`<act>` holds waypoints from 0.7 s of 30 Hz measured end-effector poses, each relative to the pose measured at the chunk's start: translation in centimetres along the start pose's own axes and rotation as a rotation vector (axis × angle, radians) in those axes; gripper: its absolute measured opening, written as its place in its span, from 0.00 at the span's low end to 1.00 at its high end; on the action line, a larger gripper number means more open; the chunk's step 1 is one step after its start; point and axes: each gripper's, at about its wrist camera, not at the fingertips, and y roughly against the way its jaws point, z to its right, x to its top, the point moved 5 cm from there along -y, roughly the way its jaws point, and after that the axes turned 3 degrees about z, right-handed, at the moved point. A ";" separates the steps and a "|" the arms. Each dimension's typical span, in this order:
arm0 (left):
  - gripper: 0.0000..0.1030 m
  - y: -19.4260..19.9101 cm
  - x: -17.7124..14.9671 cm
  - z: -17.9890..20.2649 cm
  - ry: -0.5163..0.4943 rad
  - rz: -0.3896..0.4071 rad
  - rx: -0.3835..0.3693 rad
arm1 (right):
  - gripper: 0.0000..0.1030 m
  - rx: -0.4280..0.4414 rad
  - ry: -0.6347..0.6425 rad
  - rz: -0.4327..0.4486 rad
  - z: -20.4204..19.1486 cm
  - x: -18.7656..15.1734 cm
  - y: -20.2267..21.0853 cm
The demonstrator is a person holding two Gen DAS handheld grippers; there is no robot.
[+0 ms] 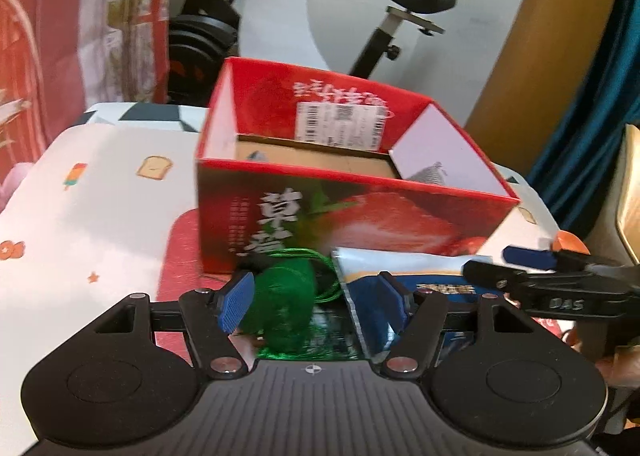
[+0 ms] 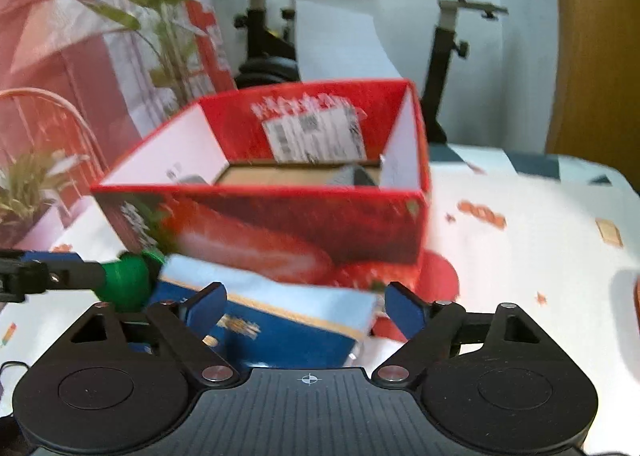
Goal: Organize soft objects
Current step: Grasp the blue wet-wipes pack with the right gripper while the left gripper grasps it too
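From the left wrist, the left gripper point(image 1: 316, 302) has its fingers apart around the green pouch point(image 1: 286, 306) at 12 o'clock, while from the right wrist the right gripper point(image 2: 305, 310) straddles the blue packet point(image 2: 280, 320), fingers apart, long axis crosswise before the red box point(image 2: 280, 224).

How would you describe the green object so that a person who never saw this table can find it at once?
Find the big red strawberry box standing open on the patterned tablecloth. In front of its near wall lie two things side by side: a blue and silver packet and the green pouch. The pouch is the only green, shiny, bunched thing there, with a thin green cord, and it sits between the left gripper fingers.
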 end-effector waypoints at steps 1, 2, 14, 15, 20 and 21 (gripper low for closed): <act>0.66 -0.1 0.0 0.3 -0.006 0.000 -0.010 | 0.81 -0.003 -0.012 -0.010 0.2 -0.3 -0.1; 0.66 -0.2 0.0 0.5 -0.014 -0.001 -0.013 | 0.81 -0.003 -0.022 -0.022 0.4 -0.5 -0.3; 0.64 -1.2 -0.3 2.0 -0.031 -0.028 -0.050 | 0.72 0.073 -0.063 -0.089 0.7 -2.3 -1.1; 0.63 -1.2 -0.3 2.2 -0.036 -0.028 -0.054 | 0.71 0.078 -0.061 -0.089 0.7 -2.4 -1.0; 0.62 -1.2 -0.1 2.8 -0.049 -0.028 -0.063 | 0.65 0.103 -0.043 -0.085 0.4 -2.4 -0.9; 0.62 -1.2 0.0 2.8 -0.062 -0.025 -0.049 | 0.64 0.108 -0.041 -0.083 0.3 -2.4 -0.9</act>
